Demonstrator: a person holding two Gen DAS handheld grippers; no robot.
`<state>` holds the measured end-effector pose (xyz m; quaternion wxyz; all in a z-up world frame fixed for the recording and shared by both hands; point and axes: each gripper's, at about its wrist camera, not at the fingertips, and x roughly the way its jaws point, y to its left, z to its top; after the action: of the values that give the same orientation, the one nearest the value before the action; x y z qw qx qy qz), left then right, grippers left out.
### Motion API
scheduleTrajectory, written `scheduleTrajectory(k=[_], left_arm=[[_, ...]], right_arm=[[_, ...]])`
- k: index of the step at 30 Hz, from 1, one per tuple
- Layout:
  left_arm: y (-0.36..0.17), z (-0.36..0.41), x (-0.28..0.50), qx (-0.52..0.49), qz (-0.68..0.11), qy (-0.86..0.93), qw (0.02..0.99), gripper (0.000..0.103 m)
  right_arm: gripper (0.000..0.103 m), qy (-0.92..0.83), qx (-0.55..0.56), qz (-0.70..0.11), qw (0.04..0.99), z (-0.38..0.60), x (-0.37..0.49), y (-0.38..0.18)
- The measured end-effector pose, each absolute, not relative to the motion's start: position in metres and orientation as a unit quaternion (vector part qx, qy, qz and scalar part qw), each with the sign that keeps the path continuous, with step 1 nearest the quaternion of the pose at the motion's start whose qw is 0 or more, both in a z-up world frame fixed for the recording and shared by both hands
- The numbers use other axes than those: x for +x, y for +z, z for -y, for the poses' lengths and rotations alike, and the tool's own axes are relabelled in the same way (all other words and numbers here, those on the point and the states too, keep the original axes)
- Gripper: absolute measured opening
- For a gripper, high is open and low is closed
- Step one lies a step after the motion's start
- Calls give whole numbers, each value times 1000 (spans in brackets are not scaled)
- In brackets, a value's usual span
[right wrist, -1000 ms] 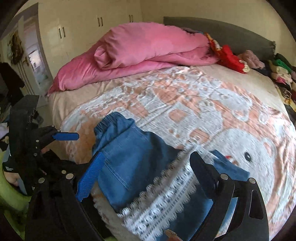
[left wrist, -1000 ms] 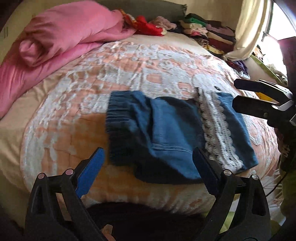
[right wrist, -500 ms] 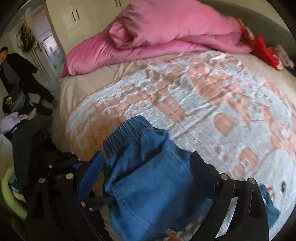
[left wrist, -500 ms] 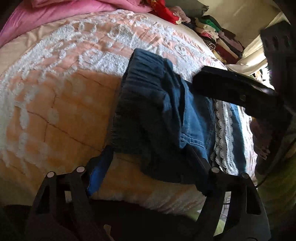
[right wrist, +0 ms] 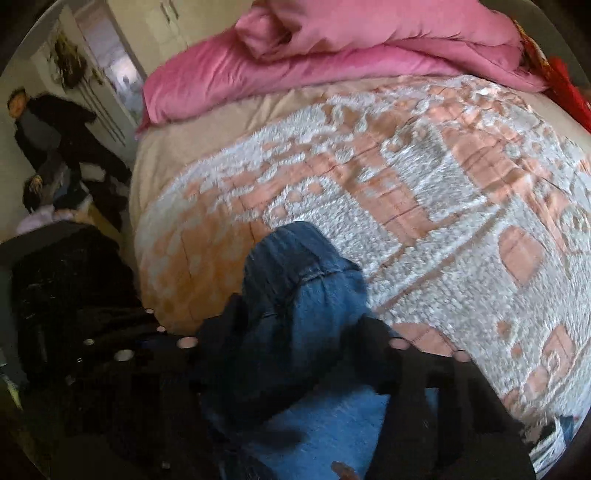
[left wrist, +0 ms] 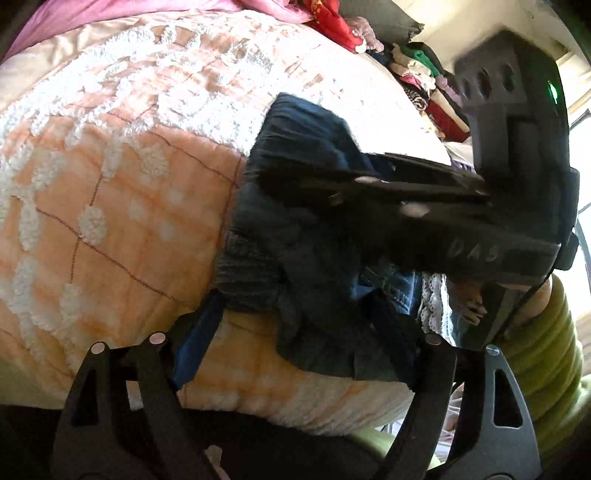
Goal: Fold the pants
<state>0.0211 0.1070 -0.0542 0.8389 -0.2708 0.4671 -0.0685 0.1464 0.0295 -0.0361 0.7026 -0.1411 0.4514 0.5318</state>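
Folded blue denim pants [left wrist: 280,240] with a white lace trim [left wrist: 432,299] lie near the front edge of the bed. My left gripper [left wrist: 295,306] straddles their near fold. Cloth is bunched between the blue pad [left wrist: 195,339] and the other finger, and the jaws are easing open slightly. My right gripper [left wrist: 280,173] reaches in from the right over the waistband end. In the blurred right wrist view the pants [right wrist: 295,266] bulge up between that gripper's [right wrist: 301,314] closing jaws, with both fingers against the denim.
An orange and white quilt [left wrist: 129,203] covers the bed, with a pink duvet [right wrist: 332,48] heaped at its head. Stacked clothes [left wrist: 424,74] and a red cloth [left wrist: 332,26] sit at the far right. A person [right wrist: 48,125] stands by the doorway to the left.
My right gripper swung left across the pants to the waistband end and its jaws narrowed around the denim. My left gripper sank and rolled onto the near fold, narrowing too.
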Motion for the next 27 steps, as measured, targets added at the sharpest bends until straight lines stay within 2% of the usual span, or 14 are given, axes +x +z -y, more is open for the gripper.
scheduleTrajectory(k=[1, 4, 10, 14, 17, 19, 22, 27], left_arm=[[-52, -106, 19, -272, -462, -71, 841, 73], [-41, -103, 16, -273, -449, -89, 846, 75], [-24, -81, 19, -270, -431, -126, 852, 89], [-23, -54, 36, -302, -429, -189, 830, 90], [-14, -27, 41, -298, -419, -240, 824, 89], [-8, -10, 40, -289, -410, -272, 821, 89], [-3, 26, 34, -250, -409, -328, 814, 89], [-21, 63, 30, -213, -445, -350, 796, 89]], right_arm=[[38, 536, -115, -448, 706, -18, 148, -32], [36, 553, -51, -432, 711, 14, 153, -17], [36, 566, 20, -384, 729, 83, 148, 20], [39, 565, 40, -360, 741, 120, 146, 34], [58, 553, 57, -345, 757, 152, 144, 39], [86, 531, 73, -339, 773, 181, 142, 38], [91, 480, 103, -338, 803, 231, 137, 24], [95, 383, 122, -384, 831, 284, 120, -14]])
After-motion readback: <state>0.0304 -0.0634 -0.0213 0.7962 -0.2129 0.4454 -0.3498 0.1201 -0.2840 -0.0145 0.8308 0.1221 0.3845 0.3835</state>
